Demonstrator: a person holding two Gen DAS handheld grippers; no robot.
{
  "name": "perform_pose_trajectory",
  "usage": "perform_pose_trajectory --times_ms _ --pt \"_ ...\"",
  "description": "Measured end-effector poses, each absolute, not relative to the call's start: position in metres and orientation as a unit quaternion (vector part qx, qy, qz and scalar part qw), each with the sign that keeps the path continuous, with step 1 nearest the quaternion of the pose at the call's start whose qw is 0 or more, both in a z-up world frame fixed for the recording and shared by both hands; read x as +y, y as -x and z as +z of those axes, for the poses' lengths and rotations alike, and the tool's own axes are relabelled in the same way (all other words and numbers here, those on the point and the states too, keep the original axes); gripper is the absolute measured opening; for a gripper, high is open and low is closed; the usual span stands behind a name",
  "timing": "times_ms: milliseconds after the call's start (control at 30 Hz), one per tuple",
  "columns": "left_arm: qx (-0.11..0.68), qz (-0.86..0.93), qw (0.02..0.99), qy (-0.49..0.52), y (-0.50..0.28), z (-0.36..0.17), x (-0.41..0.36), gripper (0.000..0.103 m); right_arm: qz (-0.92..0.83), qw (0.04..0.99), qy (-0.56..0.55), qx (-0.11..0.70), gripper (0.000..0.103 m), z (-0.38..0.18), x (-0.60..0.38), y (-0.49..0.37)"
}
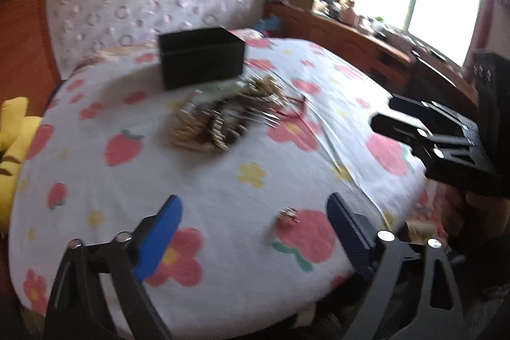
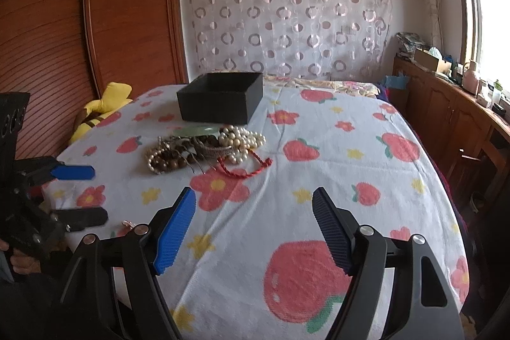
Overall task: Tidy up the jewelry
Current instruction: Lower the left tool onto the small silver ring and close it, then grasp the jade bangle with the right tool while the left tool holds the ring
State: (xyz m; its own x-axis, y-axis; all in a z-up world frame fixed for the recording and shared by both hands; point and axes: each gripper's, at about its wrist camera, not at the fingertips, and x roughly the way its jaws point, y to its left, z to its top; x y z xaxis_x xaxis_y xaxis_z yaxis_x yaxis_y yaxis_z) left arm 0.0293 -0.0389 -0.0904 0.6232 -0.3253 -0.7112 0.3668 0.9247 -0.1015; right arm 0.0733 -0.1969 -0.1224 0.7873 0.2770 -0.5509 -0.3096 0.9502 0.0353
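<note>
Bed with fruit-print sheet point(image 2: 318, 180), centre frame: sorting barely begun.
Jewelry pile point(image 2: 204, 148) lies outside black box point(image 2: 220, 101); both hand-held grippers, left point(image 1: 255, 231) and right point(image 2: 255, 228), spread apart, empty.

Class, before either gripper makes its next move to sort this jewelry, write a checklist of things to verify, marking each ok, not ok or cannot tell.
1. Black box open on top, ready to receive: ok.
2. Left gripper jaws apart and empty: ok.
3. Right gripper jaws apart and empty: ok.
4. Jewelry pile separated into single pieces: not ok, beads, pearls and red cord overlap.
5. Small stray piece lies between the left jaws: ok.
6. Box interior empty: cannot tell.
</note>
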Motion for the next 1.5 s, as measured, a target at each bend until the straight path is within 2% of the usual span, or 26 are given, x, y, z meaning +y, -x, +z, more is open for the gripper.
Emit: perform_pose_trajectory --times_ms 33,200,333,467,867,900,1000,1100,1200,1467,1500 --pt "0.394 -0.201 0.896 -0.029 -0.030 -0.094 -0.043 0.081 0.154 0.945 0.027 0.288 0.078 -0.124 -0.198 -0.074" --pt "0.419 -0.220 0.880 -0.036 -0.033 -0.105 -0.055 0.055 0.151 0.943 0.024 0.296 0.078 -0.128 -0.203 -0.077" --pt "0.424 -0.224 0.877 -0.038 -0.036 -0.109 -0.060 0.040 0.149 0.942 0.024 0.300 0.078 -0.131 -0.204 -0.079" --pt "0.424 -0.227 0.876 -0.036 -0.038 -0.111 -0.058 0.014 0.149 0.941 0.025 0.301 0.078 -0.133 -0.204 -0.081" --pt "0.398 -0.183 0.899 0.001 -0.045 -0.103 -0.014 0.013 0.187 0.932 0.048 0.306 0.076 -0.133 -0.177 -0.093" --pt "0.395 -0.177 0.901 0.002 -0.047 -0.101 -0.009 0.013 0.197 0.929 0.050 0.308 0.070 -0.132 -0.172 -0.096" --pt "0.388 -0.162 0.907 0.012 -0.051 -0.098 0.004 0.013 0.234 0.916 0.060 0.320 0.058 -0.130 -0.157 -0.108" --pt "0.382 -0.150 0.912 0.017 -0.054 -0.093 0.014 0.013 0.250 0.907 0.079 0.329 0.050 -0.128 -0.142 -0.120" --pt "0.377 -0.141 0.915 0.017 -0.058 -0.089 0.019 0.013 0.272 0.895 0.084 0.344 0.047 -0.126 -0.130 -0.141" --pt "0.362 -0.131 0.923 0.013 -0.065 -0.079 0.027 0.013 0.307 0.872 0.094 0.369 0.047 -0.116 -0.098 -0.192" --pt "0.361 -0.130 0.923 0.012 -0.067 -0.077 0.029 0.013 0.307 0.870 0.098 0.374 0.052 -0.116 -0.093 -0.199"
